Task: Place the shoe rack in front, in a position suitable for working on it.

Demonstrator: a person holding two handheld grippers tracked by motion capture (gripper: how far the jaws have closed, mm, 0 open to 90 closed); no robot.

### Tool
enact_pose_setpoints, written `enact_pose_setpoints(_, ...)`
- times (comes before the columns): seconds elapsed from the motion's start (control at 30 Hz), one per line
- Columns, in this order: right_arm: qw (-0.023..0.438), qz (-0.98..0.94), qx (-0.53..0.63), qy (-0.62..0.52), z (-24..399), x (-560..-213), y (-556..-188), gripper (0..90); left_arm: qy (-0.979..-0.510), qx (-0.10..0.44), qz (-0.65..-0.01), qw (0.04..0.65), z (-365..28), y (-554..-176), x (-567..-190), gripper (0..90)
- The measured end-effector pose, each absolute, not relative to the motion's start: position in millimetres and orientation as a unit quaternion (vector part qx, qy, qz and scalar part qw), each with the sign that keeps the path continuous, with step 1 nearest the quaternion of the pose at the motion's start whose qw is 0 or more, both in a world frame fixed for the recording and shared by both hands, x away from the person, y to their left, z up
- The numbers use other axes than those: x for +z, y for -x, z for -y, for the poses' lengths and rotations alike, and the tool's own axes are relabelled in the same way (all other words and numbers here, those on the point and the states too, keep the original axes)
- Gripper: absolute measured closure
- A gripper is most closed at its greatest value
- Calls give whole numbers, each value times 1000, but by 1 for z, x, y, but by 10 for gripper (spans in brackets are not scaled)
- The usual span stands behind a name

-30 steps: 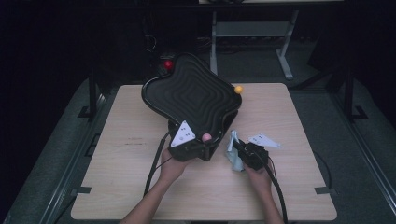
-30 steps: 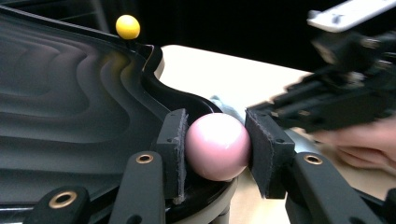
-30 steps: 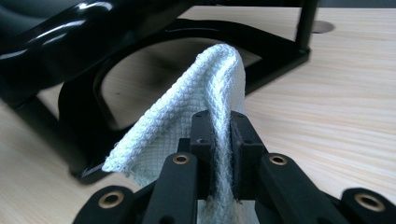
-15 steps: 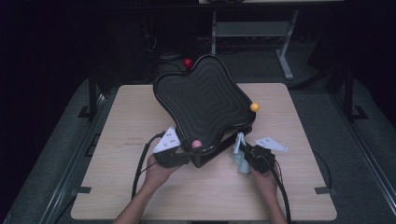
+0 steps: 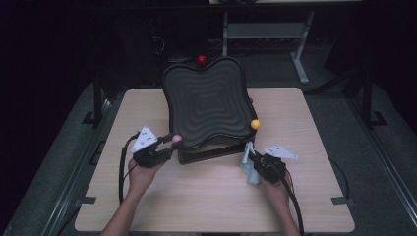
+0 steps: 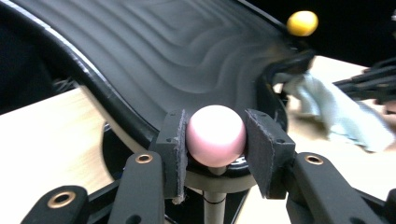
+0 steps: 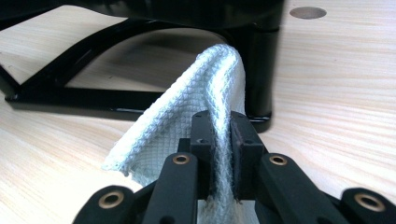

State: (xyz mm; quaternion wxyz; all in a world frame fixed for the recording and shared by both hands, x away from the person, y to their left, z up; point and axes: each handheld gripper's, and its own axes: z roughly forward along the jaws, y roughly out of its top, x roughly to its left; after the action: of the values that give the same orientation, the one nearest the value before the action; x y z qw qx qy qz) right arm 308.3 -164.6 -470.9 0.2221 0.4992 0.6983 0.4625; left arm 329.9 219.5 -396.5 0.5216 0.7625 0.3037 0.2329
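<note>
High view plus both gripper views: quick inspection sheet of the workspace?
Surface: wooden table, bare wood around the stand.
Job's things: black ridged tray tilted on its stand; pink ball, yellow ball, red ball at its rim; pale cloth.
Clutter: nothing seen.
Grippers: left tool clamps the pink ball; right tool pinches the cloth.
Cables: black cable trails from the left tool.
Surroundings: dark floor, metal frame behind.

A rectangular light-wood table carries the scene, with dark grey floor around it. Directly on it, toward twelve o'clock of its middle, stands the black metal frame base of a wavy black tray. In the right gripper view a small round grey disc sits flush in the tabletop at one o'clock.
</note>
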Motion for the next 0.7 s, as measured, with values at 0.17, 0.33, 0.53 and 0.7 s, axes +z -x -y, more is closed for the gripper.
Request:
enact_pose_setpoints(0.17,225,-696,461,-503,172,-472,-306,815,-758,247,-324,509,-222,-342,-395,600)
enact_pose_setpoints(0.33,227,-692,458,-510,180,-472,-304,815,-752,255,-340,504,-223,-352,-395,601)
enact_pose_setpoints(0.53,229,-689,456,-514,187,-470,-305,815,-733,268,-377,498,-227,-358,-395,591)
enact_pose_setpoints(0.7,235,-685,452,-521,194,-469,-303,812,-732,272,-380,496,-227,-357,-395,599)
